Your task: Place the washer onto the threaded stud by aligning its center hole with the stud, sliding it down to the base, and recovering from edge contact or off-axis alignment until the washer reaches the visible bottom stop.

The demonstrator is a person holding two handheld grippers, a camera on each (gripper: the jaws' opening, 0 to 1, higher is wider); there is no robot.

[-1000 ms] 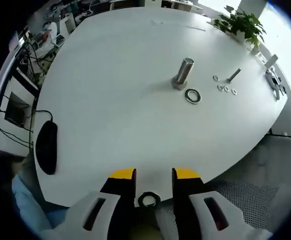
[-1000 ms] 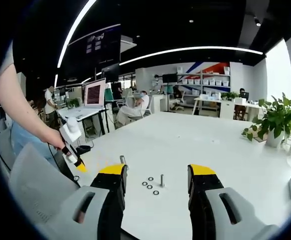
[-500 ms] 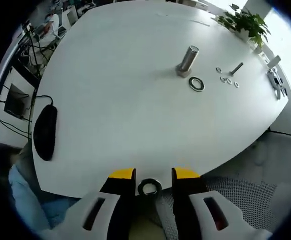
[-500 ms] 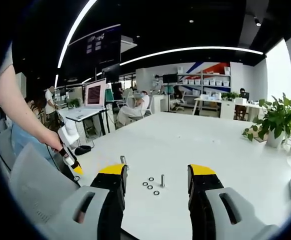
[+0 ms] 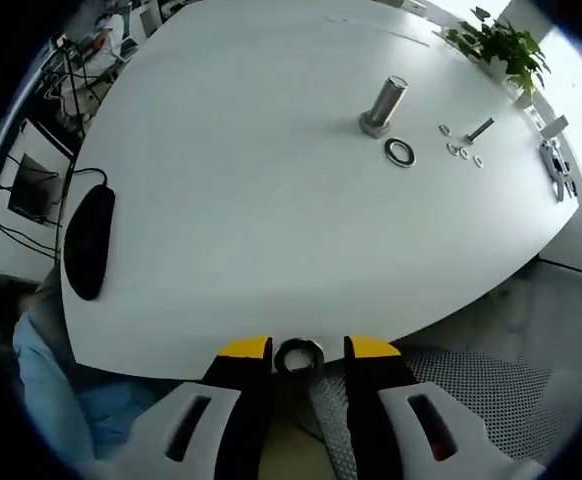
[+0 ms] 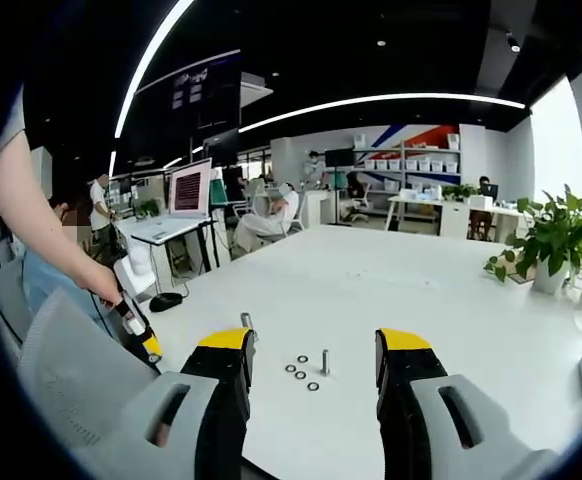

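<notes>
Washer (image 5: 298,355) in left tool (image 5: 308,349), stud (image 5: 383,105) apart

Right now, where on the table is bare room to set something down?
Free: the wide stretch between the black mouse and the threaded stud. Crowded: beside the stud, where a washer, small washers and a bolt lie.

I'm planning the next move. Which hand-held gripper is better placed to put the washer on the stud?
The left hand-held gripper. Its jaws already hold a washer, and the threaded stud stands ahead of it across the table. The right hand-held gripper is open and holds nothing.
</notes>
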